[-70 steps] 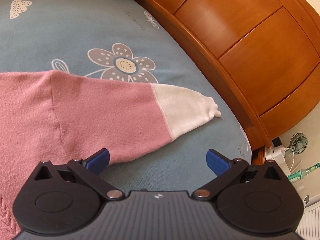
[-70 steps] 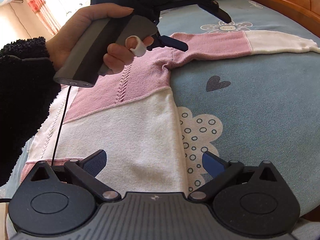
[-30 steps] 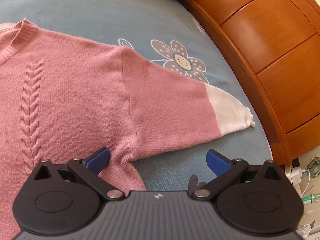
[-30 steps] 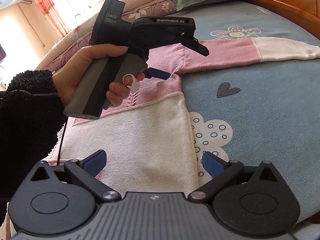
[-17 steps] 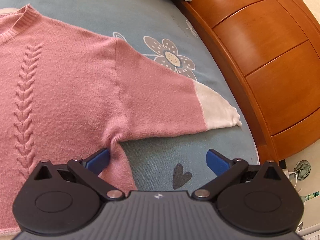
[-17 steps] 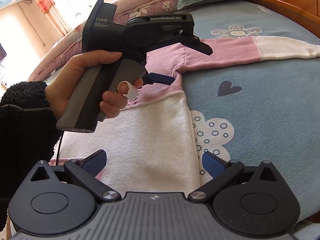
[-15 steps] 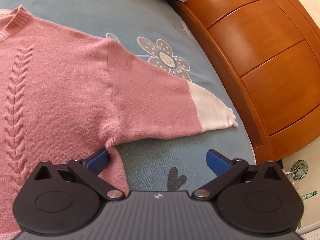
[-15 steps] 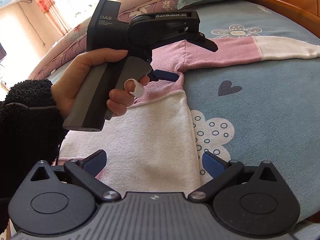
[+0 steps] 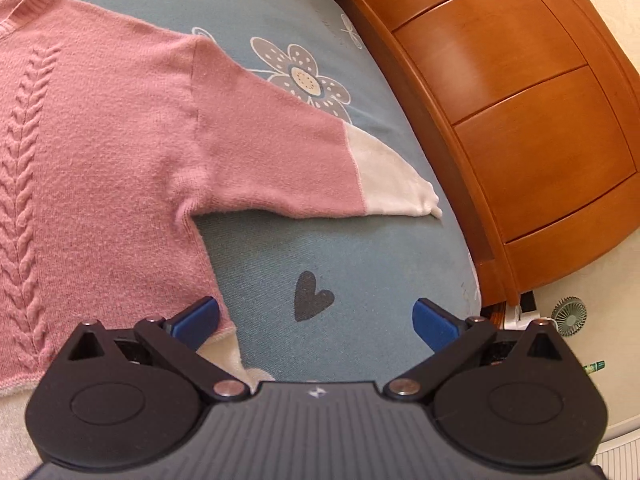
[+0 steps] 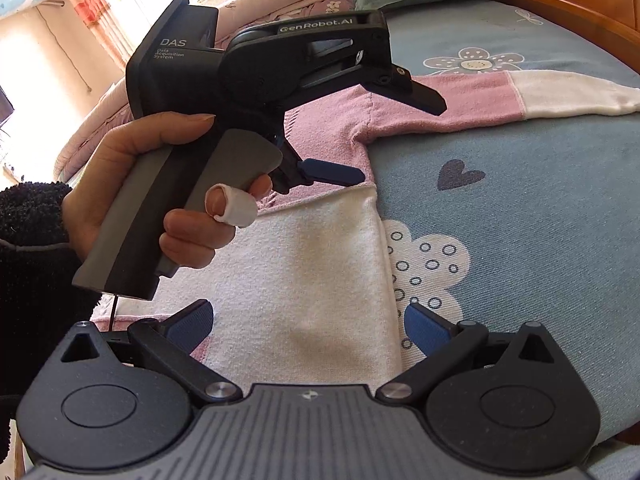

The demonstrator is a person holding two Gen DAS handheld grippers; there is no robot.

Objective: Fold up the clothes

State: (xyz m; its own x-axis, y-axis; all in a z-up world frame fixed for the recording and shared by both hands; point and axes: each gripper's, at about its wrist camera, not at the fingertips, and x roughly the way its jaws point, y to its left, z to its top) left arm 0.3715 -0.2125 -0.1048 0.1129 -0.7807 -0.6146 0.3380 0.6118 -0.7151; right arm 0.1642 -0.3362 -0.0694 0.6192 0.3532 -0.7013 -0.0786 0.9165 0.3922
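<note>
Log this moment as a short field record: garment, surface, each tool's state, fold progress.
garment: pink and white sweater, lying flat, front up
sleeve: sleeve spread out sideways, white cuff near the bed edge
surface: blue bedsheet with flower and heart prints
left tool: open, above the sweater's side edge below the armpit, holding nothing
right tool: open, above the white lower part, holding nothing
fold progress: no fold visible yet

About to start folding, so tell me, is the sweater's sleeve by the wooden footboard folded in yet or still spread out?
Spread out. The sleeve lies flat and straight on the bedsheet, its white cuff pointing away from the sweater body.
</note>
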